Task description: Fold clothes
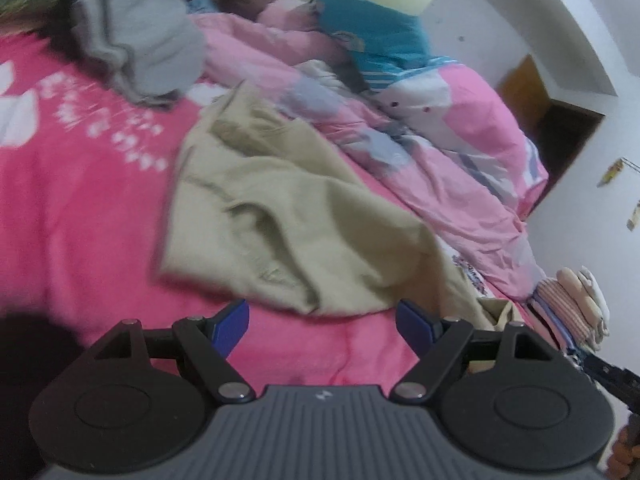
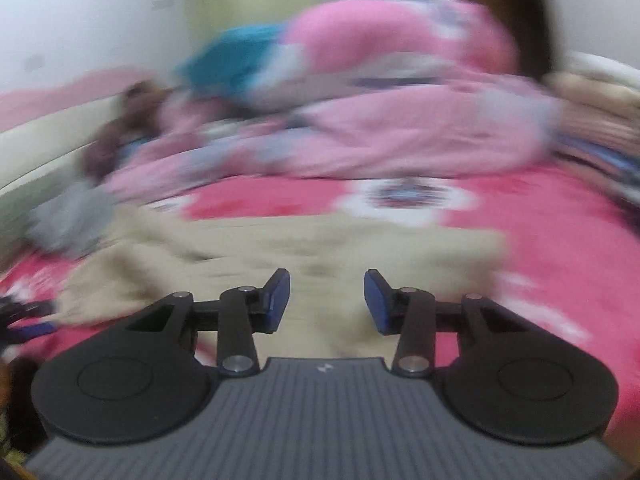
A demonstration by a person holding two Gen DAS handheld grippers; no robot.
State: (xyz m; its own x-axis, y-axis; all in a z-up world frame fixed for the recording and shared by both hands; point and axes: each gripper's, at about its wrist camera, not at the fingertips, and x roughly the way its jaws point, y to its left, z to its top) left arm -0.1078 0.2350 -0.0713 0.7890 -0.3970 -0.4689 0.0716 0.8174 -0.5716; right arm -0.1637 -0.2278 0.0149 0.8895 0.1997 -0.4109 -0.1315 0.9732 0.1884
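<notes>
A crumpled beige garment (image 1: 288, 216) lies on the bright pink bedspread (image 1: 80, 200). My left gripper (image 1: 322, 326) hovers just short of its near edge, jaws wide apart with nothing between the blue pads. In the right wrist view the picture is blurred by motion. The same beige garment (image 2: 280, 256) spreads beyond my right gripper (image 2: 327, 300), whose jaws stand partly apart with no cloth pinched between them. The other gripper's blue pad (image 2: 32, 330) shows at the left edge of this view.
A grey garment (image 1: 136, 40) lies bunched at the back left. A pink quilt (image 1: 440, 128) and a teal pillow (image 1: 376, 44) are heaped along the bed's far side. A stack of folded clothes (image 1: 572, 308) sits at the right edge, with white walls behind.
</notes>
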